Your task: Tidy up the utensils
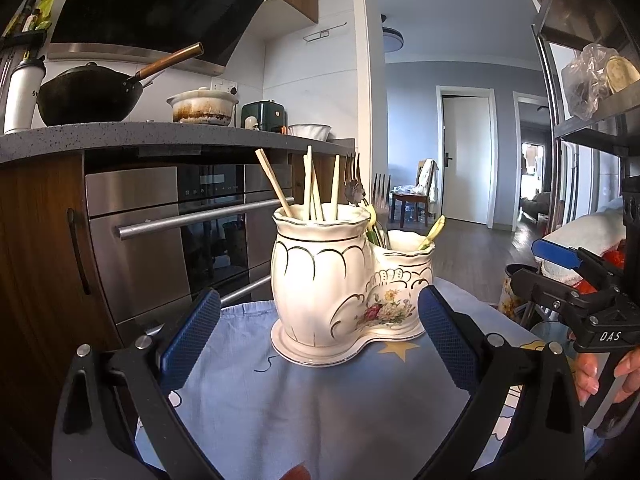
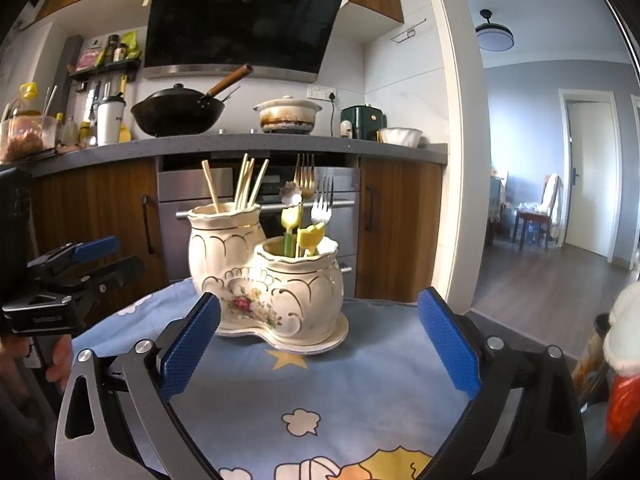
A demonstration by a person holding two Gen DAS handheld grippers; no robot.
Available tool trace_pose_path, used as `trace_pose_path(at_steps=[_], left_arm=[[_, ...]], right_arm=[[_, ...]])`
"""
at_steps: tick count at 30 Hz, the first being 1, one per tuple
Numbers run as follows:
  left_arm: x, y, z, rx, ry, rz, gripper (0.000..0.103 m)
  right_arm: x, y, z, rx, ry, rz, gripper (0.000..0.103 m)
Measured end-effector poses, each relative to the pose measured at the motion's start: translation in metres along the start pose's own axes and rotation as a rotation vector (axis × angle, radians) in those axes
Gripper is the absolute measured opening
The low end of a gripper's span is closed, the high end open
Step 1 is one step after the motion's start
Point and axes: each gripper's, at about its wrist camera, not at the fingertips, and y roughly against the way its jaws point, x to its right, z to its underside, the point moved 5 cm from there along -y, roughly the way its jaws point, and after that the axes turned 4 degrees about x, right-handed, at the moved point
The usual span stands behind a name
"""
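Judging by its glazed ceramic, the twin-pot utensil holder (image 1: 340,280) looks heavy, slippery and breakable, so the utensils are better lifted singly by their upper stems. It is cream with dark scalloped lines and a flower spray, standing mid-worktop on a blue cloth (image 1: 280,400). Chopsticks (image 1: 316,184) fill the taller left pot; forks (image 2: 310,184) and yellow-topped picks the right. Both the left hand-held gripper (image 1: 320,332) and right hand-held gripper (image 2: 320,336) gape empty, near side.
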Motion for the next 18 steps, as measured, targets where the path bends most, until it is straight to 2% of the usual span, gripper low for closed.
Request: trace_pose_path(at_steps=[18], left_arm=[[-0.0019,-0.0002,0.0009,-0.006,0.007,-0.014,0.097]], right_arm=[[0.0003,-0.0004,-0.0001,0.002,0.001,0.0,0.098]])
